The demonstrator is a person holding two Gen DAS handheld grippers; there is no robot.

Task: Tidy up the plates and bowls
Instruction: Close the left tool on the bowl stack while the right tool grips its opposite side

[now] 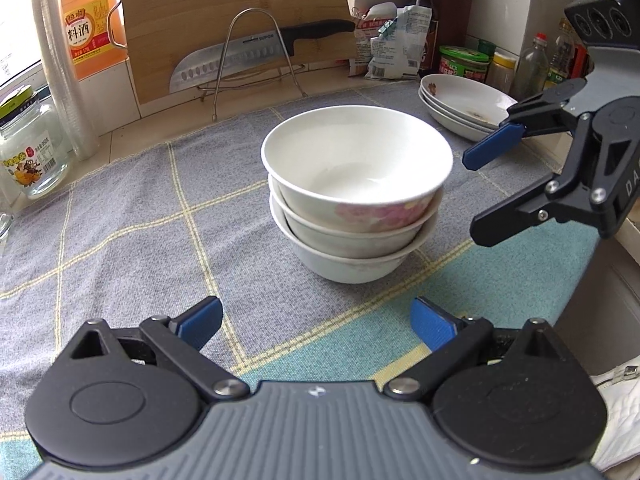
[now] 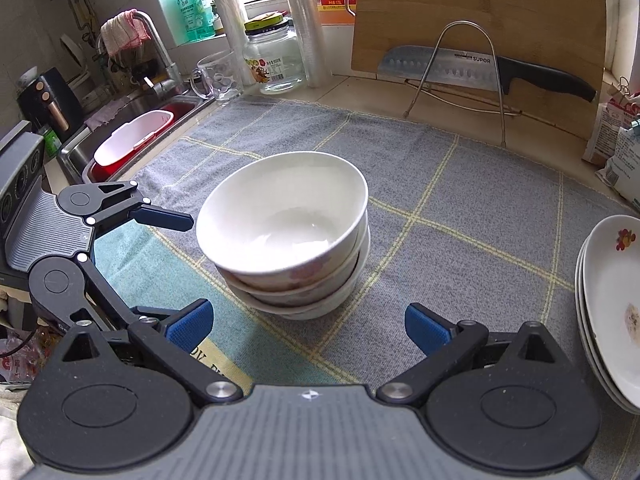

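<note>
Centrally, three stacked bowls (image 1: 356, 196) sit on the checked cloth (image 1: 120, 216), ahead of the wide-open, empty left gripper (image 1: 316, 320). Rightward, the right gripper (image 2: 308, 324) gapes empty too; three nested plates (image 2: 612, 304) lie beyond.

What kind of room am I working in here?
Most likely a home kitchen counter: a sink with a faucet at the left, a knife racked against a wooden cutting board, and stacked bowls on a checked cloth.
</note>
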